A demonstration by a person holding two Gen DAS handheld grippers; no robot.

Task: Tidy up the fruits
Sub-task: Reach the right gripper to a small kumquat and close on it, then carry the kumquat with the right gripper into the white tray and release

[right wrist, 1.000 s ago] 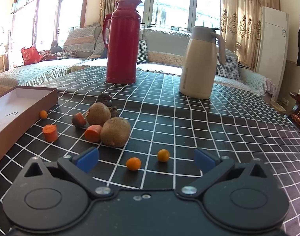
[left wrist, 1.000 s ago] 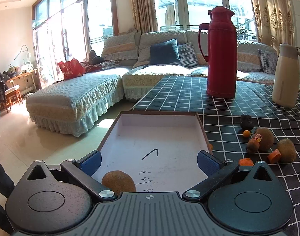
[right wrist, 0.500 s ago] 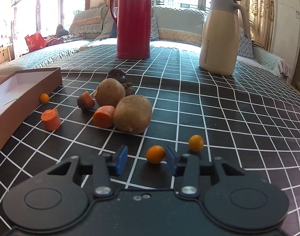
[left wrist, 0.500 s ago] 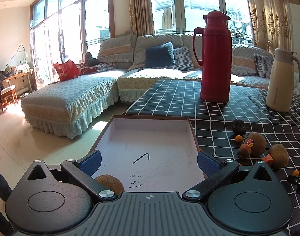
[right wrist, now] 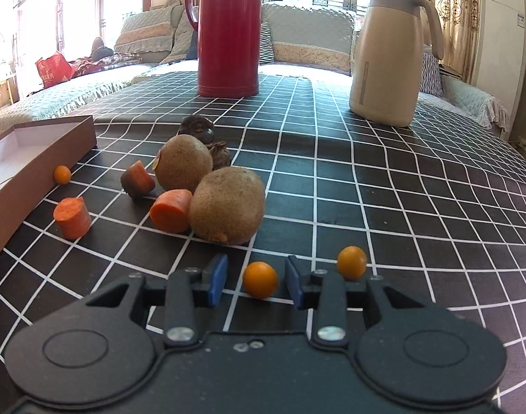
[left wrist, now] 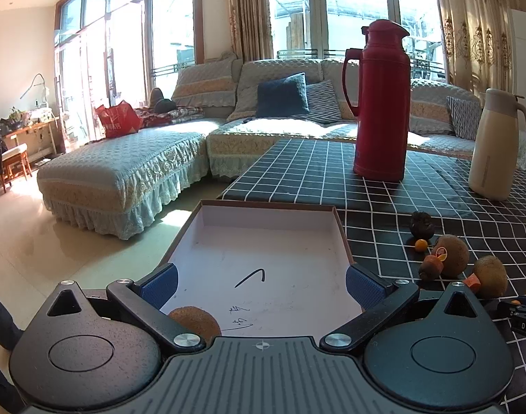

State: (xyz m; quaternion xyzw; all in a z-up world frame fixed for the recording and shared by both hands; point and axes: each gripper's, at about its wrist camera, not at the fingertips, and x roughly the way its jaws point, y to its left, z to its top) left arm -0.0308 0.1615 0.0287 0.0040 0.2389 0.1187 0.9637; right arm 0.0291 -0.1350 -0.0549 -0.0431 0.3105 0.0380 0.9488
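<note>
My right gripper [right wrist: 255, 280] is low over the checked cloth, jaws narrowed with a small orange fruit [right wrist: 259, 279] between the blue pads. A thin gap shows on each side, so the pads do not press it. A second small orange fruit [right wrist: 352, 262] lies just to the right. Ahead are two kiwis [right wrist: 226, 205] [right wrist: 183, 167] and carrot pieces [right wrist: 170, 210]. My left gripper [left wrist: 261, 284] hangs open over the brown box [left wrist: 266, 205], where one kiwi [left wrist: 194, 321] lies near its left finger.
A red thermos [right wrist: 228, 31] and a cream jug [right wrist: 387, 55] stand at the back of the table. Dark wrinkled fruits [right wrist: 195, 127] sit behind the kiwis. Another small orange fruit [right wrist: 62, 174] rests against the box wall [right wrist: 52, 148]. A sofa lies beyond.
My right gripper has come forward and down, and its jaws have narrowed from wide open to either side of the small orange fruit. The left gripper has stayed over the box.
</note>
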